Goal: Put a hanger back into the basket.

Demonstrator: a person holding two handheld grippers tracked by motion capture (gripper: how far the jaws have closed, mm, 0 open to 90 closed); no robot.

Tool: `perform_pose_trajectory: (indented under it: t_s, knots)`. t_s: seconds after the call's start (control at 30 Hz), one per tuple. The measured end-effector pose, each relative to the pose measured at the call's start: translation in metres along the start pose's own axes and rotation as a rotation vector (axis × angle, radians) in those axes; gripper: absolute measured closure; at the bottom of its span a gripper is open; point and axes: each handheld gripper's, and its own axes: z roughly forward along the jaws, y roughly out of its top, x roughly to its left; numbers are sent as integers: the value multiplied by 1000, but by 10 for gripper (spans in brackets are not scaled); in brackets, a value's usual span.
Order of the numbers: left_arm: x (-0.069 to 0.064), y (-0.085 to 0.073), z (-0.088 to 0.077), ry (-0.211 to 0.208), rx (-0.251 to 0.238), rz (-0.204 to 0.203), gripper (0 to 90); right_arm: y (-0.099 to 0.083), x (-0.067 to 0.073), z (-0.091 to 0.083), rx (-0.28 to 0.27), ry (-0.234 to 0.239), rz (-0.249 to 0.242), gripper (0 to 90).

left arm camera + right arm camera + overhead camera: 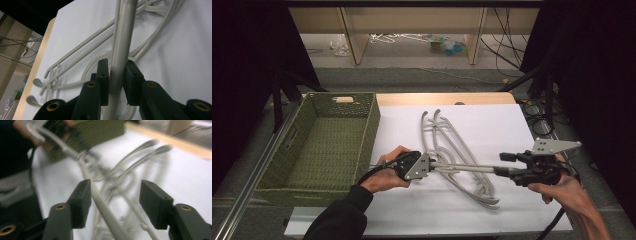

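The grey hanger [464, 168] you are handling hangs level above the white worktop [492, 130], stretched between your two tools over the other hangers [447, 145] lying there. Your left tool [428, 165] is clamped on one end of its bar, pads pressing both sides. Your right tool [503, 164] stands wide, the bar passing between its jaws beside one pad. The green basket [319, 145] sits just left of your left hand [388, 170].
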Motion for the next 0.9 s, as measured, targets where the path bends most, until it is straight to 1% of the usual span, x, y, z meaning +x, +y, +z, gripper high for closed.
perform_pose_trajectory:
  t_s: [0.03, 0.07, 0.1, 0.13, 0.17, 0.2, 0.23, 0.27, 0.3, 0.33, 0.37, 0.4, 0.43, 0.47, 0.5, 0.53, 0.57, 0.6, 0.63, 0.67, 0.7, 0.73, 0.8, 0.83, 0.87, 0.9]
  knots:
    - [2, 1, -1, -4, -10, -47, 794, 1, -4, -6, -25, -44, 3, 395]
    - [3, 1, -2, 0, -11, -44, 795, 1, -5, -9, -50, -39, 28, 396]
    - [3, 1, -2, 14, 17, -25, 796, 1, -7, -11, -70, -75, 16, 395]
    - [4, 0, -1, 15, 19, -32, 797, 1, -8, -13, -96, -62, 27, 389]
    - [4, -1, -1, 15, 27, -45, 798, 2, -8, -15, -97, -63, 43, 383]
    - [5, -1, -1, 25, 36, -43, 800, 2, -10, -17, -113, -82, 39, 379]
    - [5, -1, 0, 28, 45, -42, 802, 2, -10, -18, -120, -76, 43, 379]
    - [5, -1, 0, 35, 43, -45, 802, 2, -10, -19, -116, -86, 33, 381]
    - [5, 1, -1, 36, 42, -60, 803, 2, -9, -19, -107, -88, 42, 381]
    - [5, 1, -2, 42, 36, -64, 803, 3, -8, -21, -85, -116, 23, 380]
    - [6, 3, -3, 50, 39, -75, 804, 3, -7, -18, -116, -94, 16, 381]
    - [8, 4, -5, 53, 41, -86, 805, 4, -5, -18, -108, -88, 25, 382]
    - [9, 5, -7, 60, 41, -104, 805, 6, -4, -20, -94, -100, 23, 382]
    - [10, 6, -9, 71, 42, -123, 805, 6, -3, -20, -102, -102, 20, 384]
    - [12, 7, -11, 74, 49, -136, 805, 7, -2, -21, -90, -96, 18, 387]
    - [15, 9, -16, 90, 52, -161, 805, 8, 0, -21, -89, -83, 17, 386]
    - [17, 9, -18, 86, 53, -181, 805, 7, 2, -21, -87, -86, 11, 386]
    - [19, 11, -21, 97, 50, -196, 805, 7, 4, -20, -81, -76, 16, 384]
    - [21, 12, -24, 104, 46, -215, 805, 7, 6, -20, -73, -83, 19, 378]
    - [23, 13, -27, 102, 48, -247, 805, 7, 8, -18, -62, -79, 27, 375]
    - [26, 14, -31, 105, 48, -263, 805, 7, 10, -17, -55, -74, 25, 375]
    - [28, 15, -35, 109, 46, -290, 805, 6, 11, -15, -51, -74, 26, 374]
    - [32, 17, -44, 102, 46, -358, 806, 5, 15, -10, -30, -72, 22, 369]
    - [33, 19, -49, 112, 45, -379, 806, 4, 16, -8, -17, -65, 18, 369]
    - [35, 20, -53, 120, 43, -392, 806, 3, 18, -5, -20, -62, 15, 369]
    - [37, 20, -56, 120, 33, -407, 805, 2, 19, -2, -19, -65, 12, 370]
